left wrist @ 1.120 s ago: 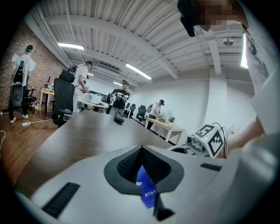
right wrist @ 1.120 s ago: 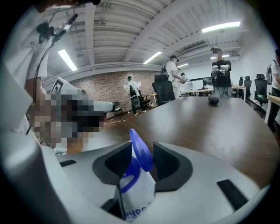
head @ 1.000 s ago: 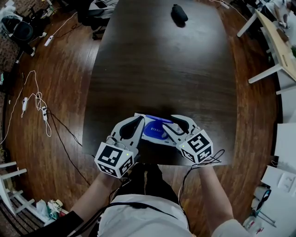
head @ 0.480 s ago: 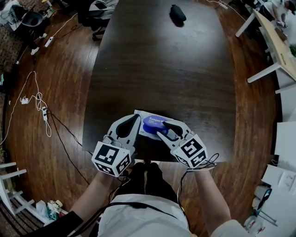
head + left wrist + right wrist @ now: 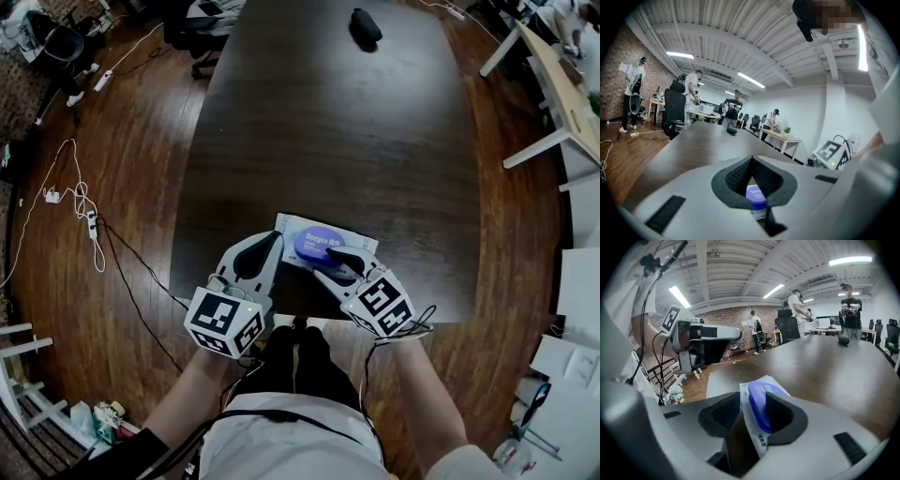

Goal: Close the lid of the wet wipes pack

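- Wet wipes pack [image 5: 298, 228] lies flat on the dark bench [image 5: 328, 122] in the head view, near the edge closest to the person, its blue lid [image 5: 319, 246] facing up.
- Also in the head view, the left gripper [image 5: 274, 239] sits just beside the pack's left end. The right gripper [image 5: 325, 264] reaches in from the right, over the lid. A small black object [image 5: 364, 25] lies well apart, at the bench's far end.
- In the left gripper view, the left gripper [image 5: 751, 159] has its fingers together, meeting at the tips with nothing clamped. A bit of the blue lid [image 5: 755, 193] shows below them.
- In the right gripper view, the right gripper [image 5: 752, 397] has its fingers apart, and they have just been opening. The pack [image 5: 758, 439] and its lid [image 5: 761, 404] lie between them. I cannot tell whether the right-hand finger touches the lid. The left gripper [image 5: 733, 335] hangs to the left, above the bench edge.
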Demonstrator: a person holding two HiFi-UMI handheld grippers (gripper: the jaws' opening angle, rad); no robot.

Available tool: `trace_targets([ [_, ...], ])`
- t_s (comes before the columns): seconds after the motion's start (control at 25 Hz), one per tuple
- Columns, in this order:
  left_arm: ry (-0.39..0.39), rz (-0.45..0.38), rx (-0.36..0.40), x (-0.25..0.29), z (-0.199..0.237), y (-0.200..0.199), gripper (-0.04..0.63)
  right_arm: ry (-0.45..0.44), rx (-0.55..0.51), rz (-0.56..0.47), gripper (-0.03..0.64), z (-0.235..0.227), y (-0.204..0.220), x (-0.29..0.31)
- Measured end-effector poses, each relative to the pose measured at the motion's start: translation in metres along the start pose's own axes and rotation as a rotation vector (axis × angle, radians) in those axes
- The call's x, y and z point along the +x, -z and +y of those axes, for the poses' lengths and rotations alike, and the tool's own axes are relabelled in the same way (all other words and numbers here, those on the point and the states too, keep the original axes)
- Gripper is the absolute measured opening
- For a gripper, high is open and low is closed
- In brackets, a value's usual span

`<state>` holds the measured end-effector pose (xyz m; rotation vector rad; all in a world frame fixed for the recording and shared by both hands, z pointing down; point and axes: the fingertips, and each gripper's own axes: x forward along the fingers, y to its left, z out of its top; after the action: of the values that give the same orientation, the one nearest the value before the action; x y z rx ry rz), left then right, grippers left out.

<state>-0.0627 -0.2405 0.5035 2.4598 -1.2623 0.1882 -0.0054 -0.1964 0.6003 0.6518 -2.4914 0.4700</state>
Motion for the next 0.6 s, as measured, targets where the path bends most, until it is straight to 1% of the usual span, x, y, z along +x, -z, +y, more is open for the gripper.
trace_targets([
  [0.32,-0.007,0.005,0.000,-0.011,0.001,0.007,0.002,-0.003,-0.037,0.061,0.153,0.003,0.010,0.013],
  [0.44,-0.006,0.006,-0.004,-0.014,0.001,0.009,0.002,-0.011,-0.052,0.115,0.154,0.006,0.015,0.017],
  [0.52,-0.004,0.004,-0.004,-0.016,0.000,0.009,0.002,-0.019,-0.056,0.150,0.170,0.010,0.015,0.018],
  [0.6,-0.003,0.003,-0.004,-0.017,-0.001,0.008,0.002,-0.018,-0.063,0.170,0.170,0.011,0.016,0.019],
])
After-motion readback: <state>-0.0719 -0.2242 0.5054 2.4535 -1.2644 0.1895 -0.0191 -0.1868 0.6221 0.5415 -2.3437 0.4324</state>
